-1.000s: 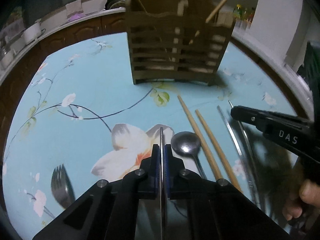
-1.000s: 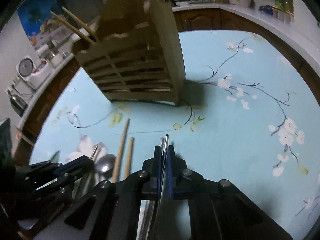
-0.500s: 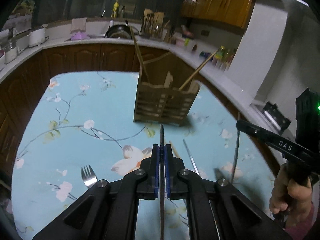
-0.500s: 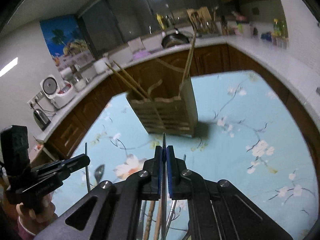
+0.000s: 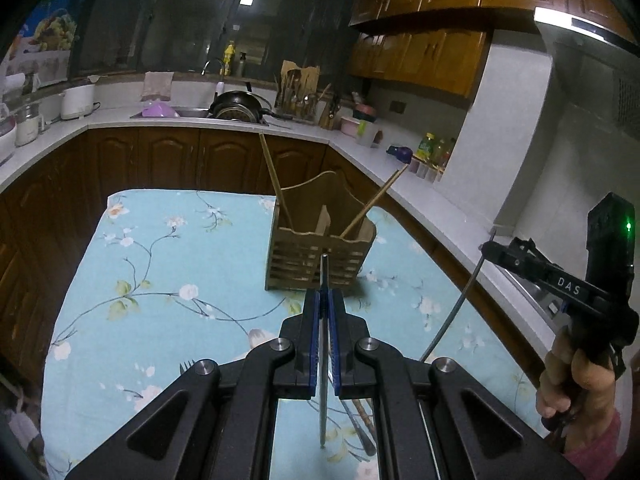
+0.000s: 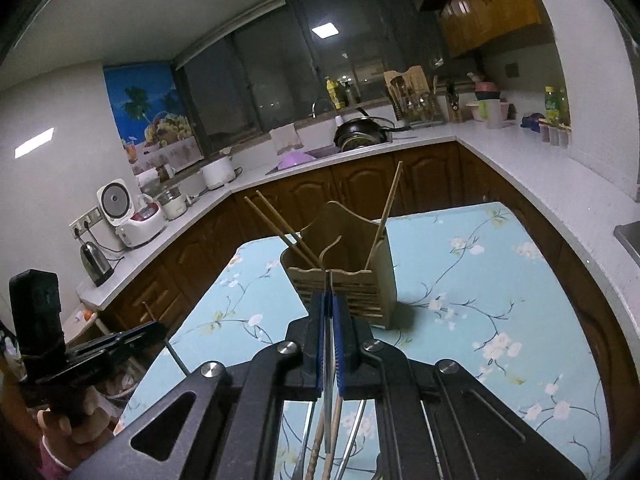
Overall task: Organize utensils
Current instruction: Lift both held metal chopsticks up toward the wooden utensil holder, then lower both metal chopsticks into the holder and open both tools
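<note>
Left gripper (image 5: 325,312) sits at the lower centre of its own view, pressed together on a thin metal rod (image 5: 324,344), probably a steel chopstick, which runs straight up between the blue pads toward the holder. Gripping it partway along leaves a free tip to steer into a slot. Right gripper (image 6: 329,320) likewise pinches a second metal rod (image 6: 328,344) at the lower centre of its view; in the left camera that gripper appears at the right edge with its rod hanging down from the tip. Both are lifted clear of the desk (image 5: 160,280), likely so the rods can be dropped in from above. Centre frame in both views stands the wooden utensil holder (image 5: 320,252), upright on the floral cloth, with wooden chopsticks (image 5: 276,184) leaning out of its compartments. More utensils lie on the cloth below the grippers, including a fork (image 5: 186,368), largely hidden by the gripper bodies.
</note>
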Demonstrator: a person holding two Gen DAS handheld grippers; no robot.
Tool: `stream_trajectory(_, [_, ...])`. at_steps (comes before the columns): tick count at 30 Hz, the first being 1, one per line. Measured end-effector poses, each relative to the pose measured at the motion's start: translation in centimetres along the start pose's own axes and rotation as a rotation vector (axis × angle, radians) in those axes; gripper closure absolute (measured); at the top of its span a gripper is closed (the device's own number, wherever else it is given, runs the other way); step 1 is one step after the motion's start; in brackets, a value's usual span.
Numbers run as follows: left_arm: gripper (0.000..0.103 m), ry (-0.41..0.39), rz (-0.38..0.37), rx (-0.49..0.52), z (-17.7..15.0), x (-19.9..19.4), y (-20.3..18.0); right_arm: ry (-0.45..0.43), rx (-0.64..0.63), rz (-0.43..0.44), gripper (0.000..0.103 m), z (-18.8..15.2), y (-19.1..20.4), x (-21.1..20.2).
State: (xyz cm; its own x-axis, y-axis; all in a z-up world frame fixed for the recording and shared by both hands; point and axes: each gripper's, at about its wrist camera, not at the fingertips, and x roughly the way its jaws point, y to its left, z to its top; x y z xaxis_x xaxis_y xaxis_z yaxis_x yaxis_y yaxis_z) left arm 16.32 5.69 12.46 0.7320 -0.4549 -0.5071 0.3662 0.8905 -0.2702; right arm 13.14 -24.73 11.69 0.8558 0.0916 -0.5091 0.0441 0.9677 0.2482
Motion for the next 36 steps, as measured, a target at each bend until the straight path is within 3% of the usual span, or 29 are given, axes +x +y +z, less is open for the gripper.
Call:
stream_trajectory(11, [0.1,-0.068,0.007,-0.016,2.1,0.9,0.3,-0.05,0.007,-0.023,0.099,1.6,-0.4,0.4])
stream_trajectory(21, [0.1,-0.214,0.028,-0.022,7.1,2.5,1.0,-0.159,0.028,-0.041,0.099,6.5,-0.8,2.0])
stream_trajectory(31, [0.1,-0.376,0.049,-0.085,11.3,7.5,2.3,-0.277,0.062,-0.072,0.099,11.4,-2.0,4.4])
stream_trajectory(36, [0.1,-0.378,0.074,-0.111,10.6,12.3,2.9,-0.297,0.063,-0.082,0.099,11.8,-2.7,6.5])
